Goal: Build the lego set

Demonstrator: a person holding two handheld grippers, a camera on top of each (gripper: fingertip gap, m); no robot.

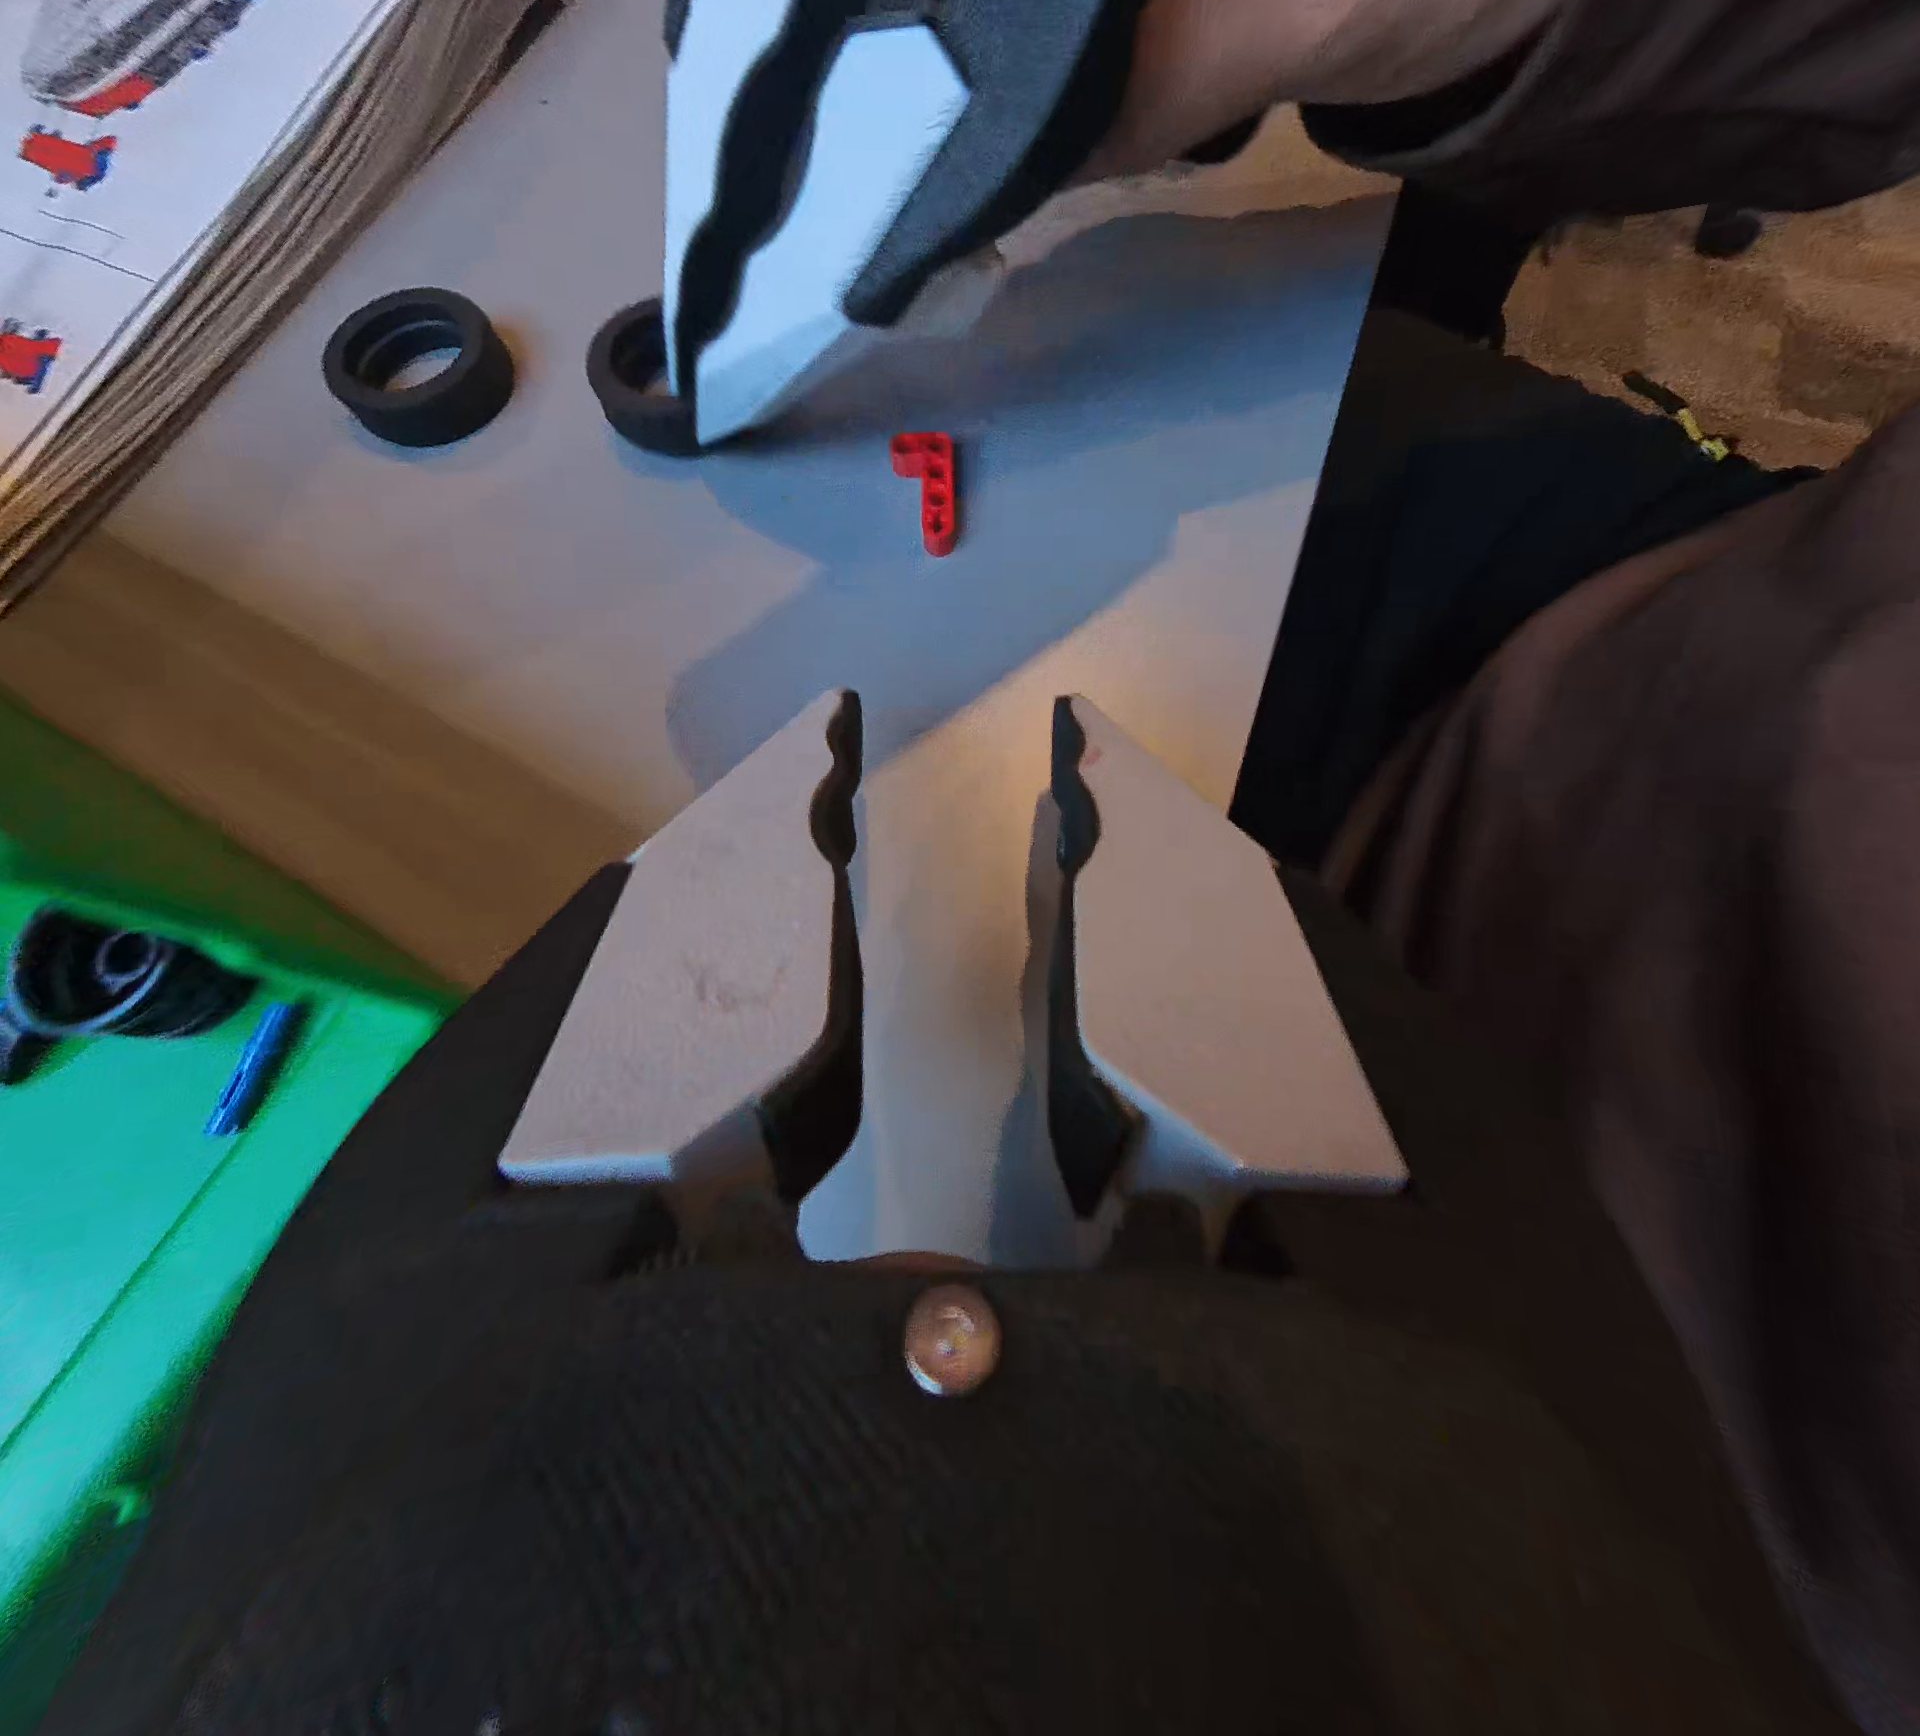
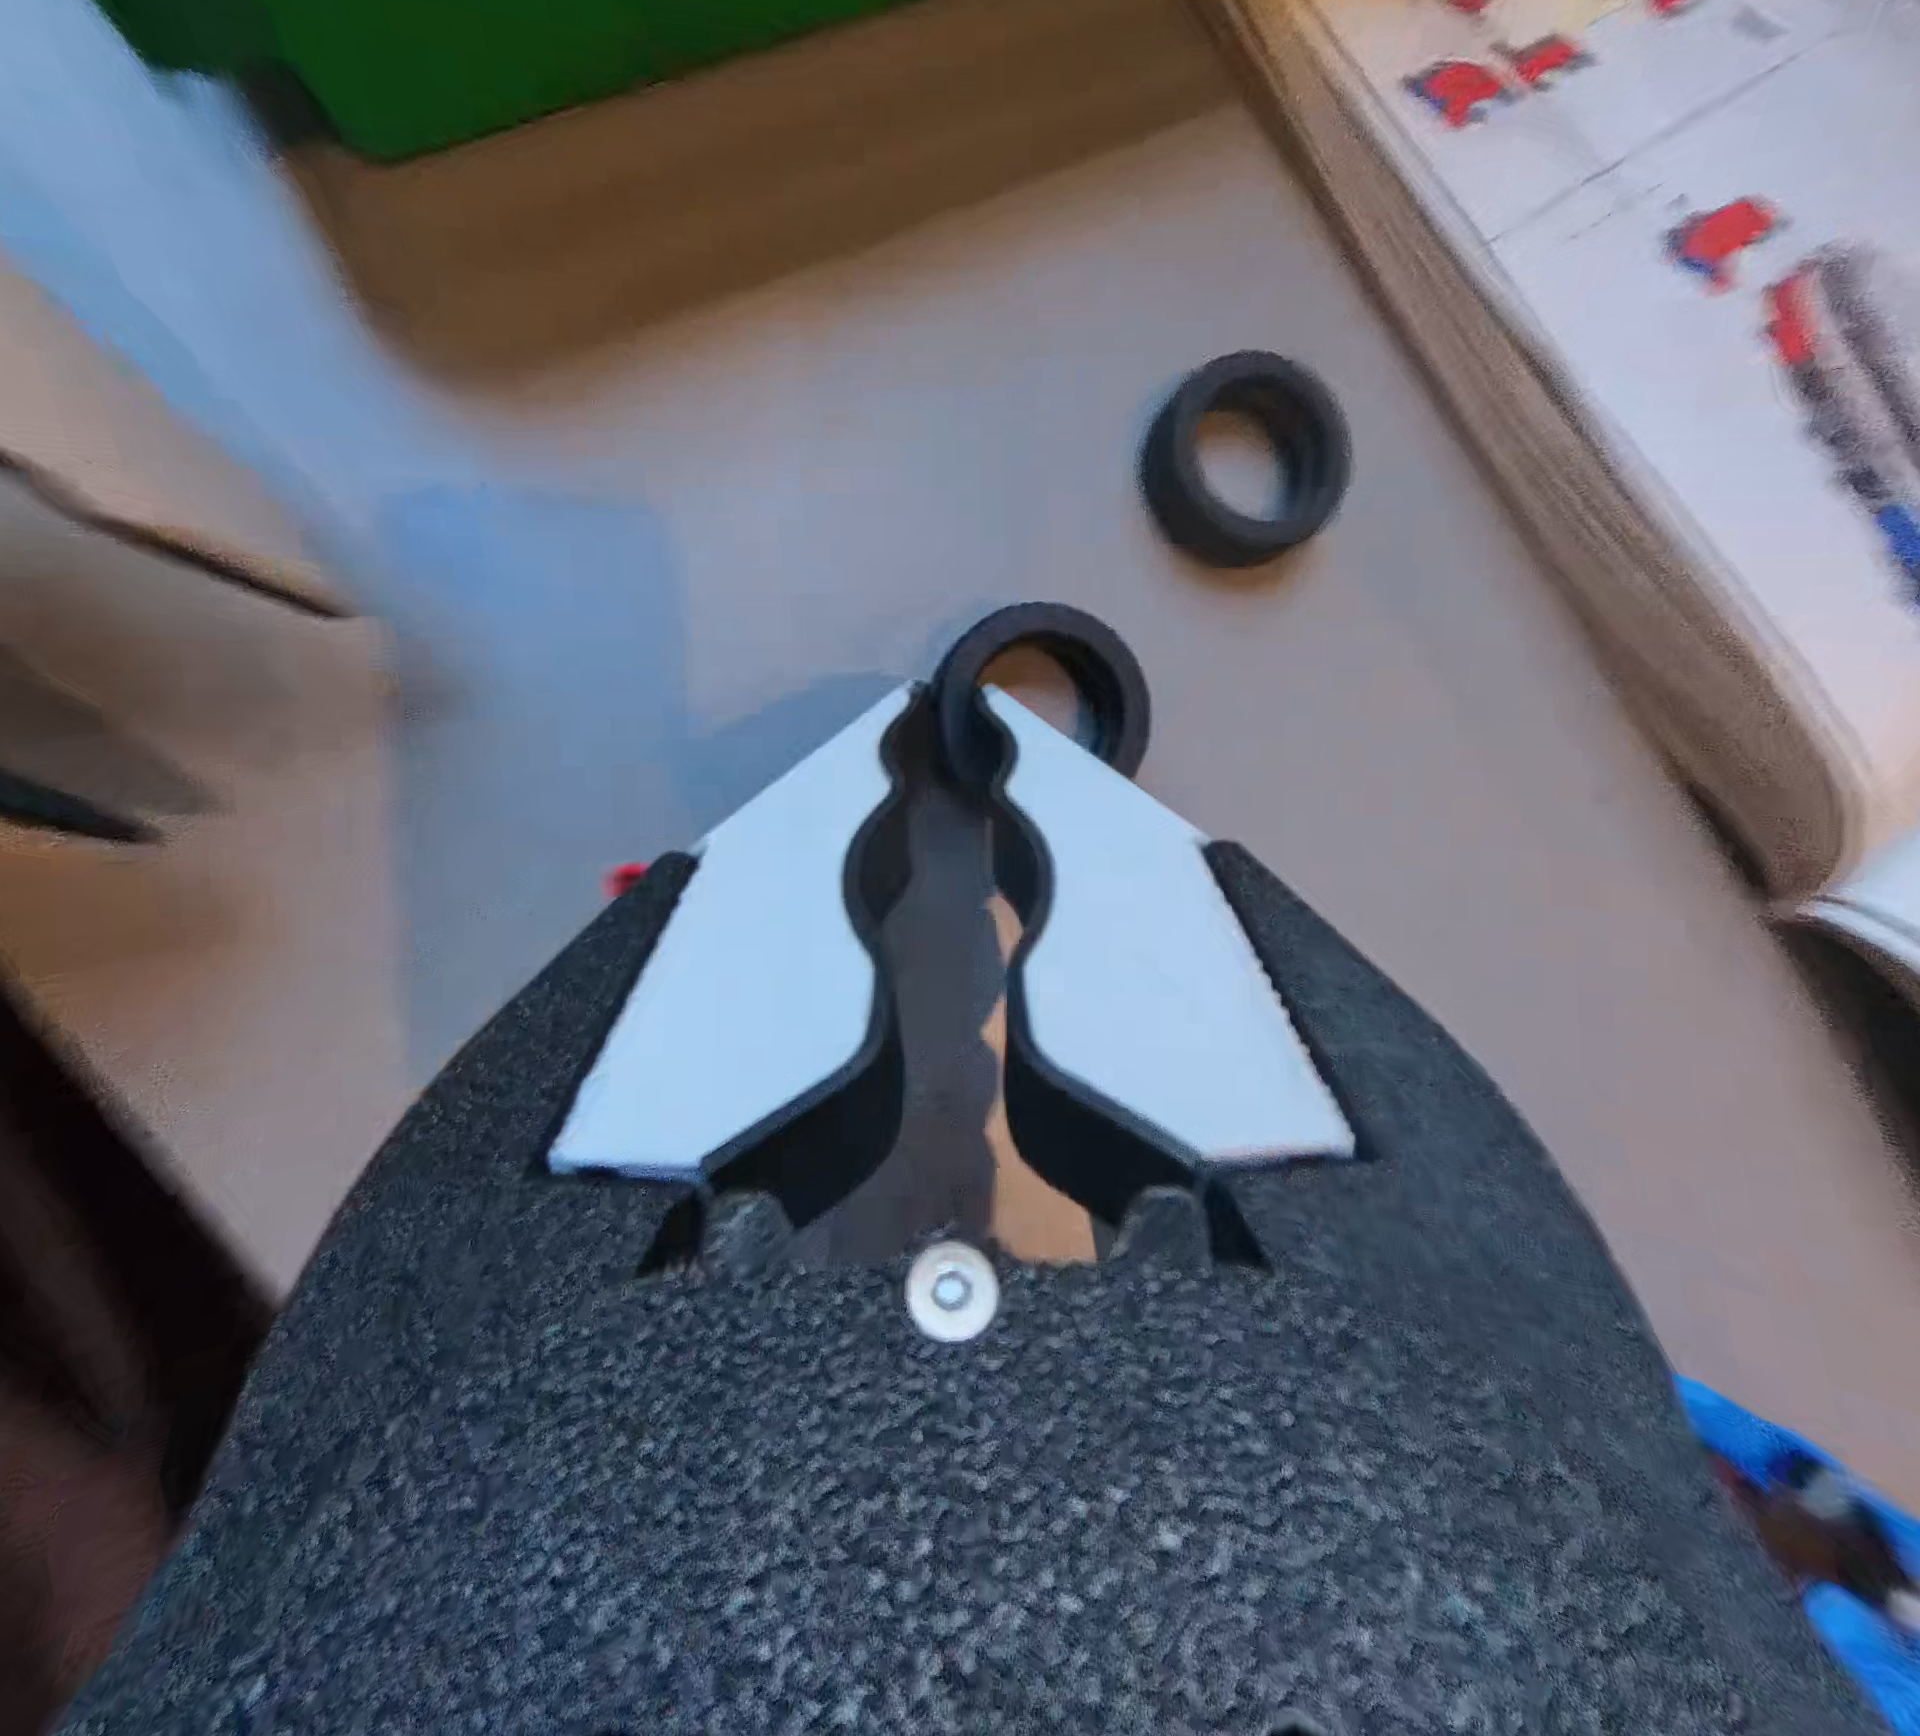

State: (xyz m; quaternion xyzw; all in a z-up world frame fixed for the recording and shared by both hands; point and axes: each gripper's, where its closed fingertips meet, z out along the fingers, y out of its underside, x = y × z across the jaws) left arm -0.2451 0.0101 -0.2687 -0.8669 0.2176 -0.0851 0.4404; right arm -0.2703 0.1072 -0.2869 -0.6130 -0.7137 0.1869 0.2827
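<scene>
My right gripper (image 2: 951,699) is shut on the near wall of a black rubber tyre (image 2: 1039,621) that rests on the pale table (image 2: 1299,855). In the left wrist view the right gripper (image 1: 694,424) comes down from above onto this tyre (image 1: 629,377). A second black tyre (image 1: 416,367) lies loose to its left, and also shows in the right wrist view (image 2: 1247,476). A small red L-shaped beam (image 1: 930,486) lies on the table between the grippers. My left gripper (image 1: 956,730) is open and empty, hovering a short way back from the beam.
An open instruction book (image 1: 208,76) lies along the table's far left; it also shows in the right wrist view (image 2: 1662,232). A green tray (image 1: 156,1271) at lower left holds a black wheel (image 1: 114,980) and a blue piece (image 1: 255,1068). A sleeved arm (image 1: 1662,24) reaches in from the right. The tips of one gripper are about 11 centimetres away from the tips of the other.
</scene>
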